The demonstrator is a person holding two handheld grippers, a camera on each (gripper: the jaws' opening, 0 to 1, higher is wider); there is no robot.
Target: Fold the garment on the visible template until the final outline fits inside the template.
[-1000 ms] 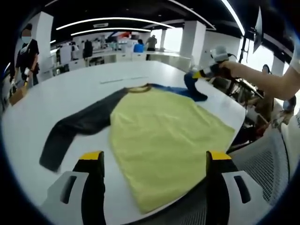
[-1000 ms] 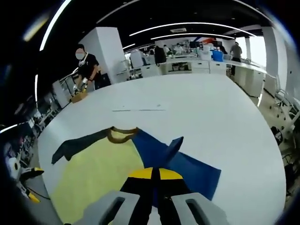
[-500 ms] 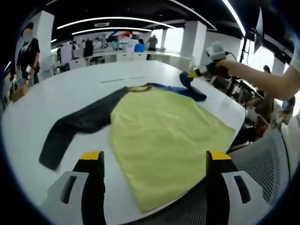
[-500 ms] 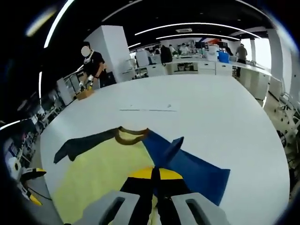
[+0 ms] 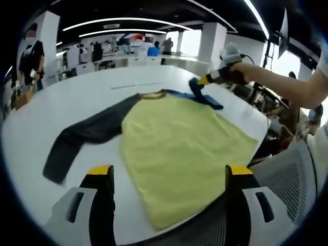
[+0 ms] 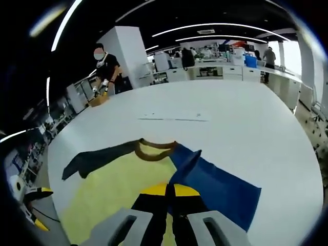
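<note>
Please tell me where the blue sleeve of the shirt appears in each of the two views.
Left gripper view: blue sleeve at upper right, pinched by the right tool.
Right gripper view: blue sleeve at lower centre-right, above the tool's jaws.
Shared landmark: the brown collar.

1. The left gripper (image 5: 169,177) is formed of two black jaws, each capped with a yellow tip and mounted on a pale grey slotted bracket.
2. The right gripper (image 6: 170,190) is built alike: black jaws, yellow tips, grey brackets.
3. A bare forearm (image 5: 279,82) is seen, with a white sleeve (image 5: 323,64) above it.
</note>
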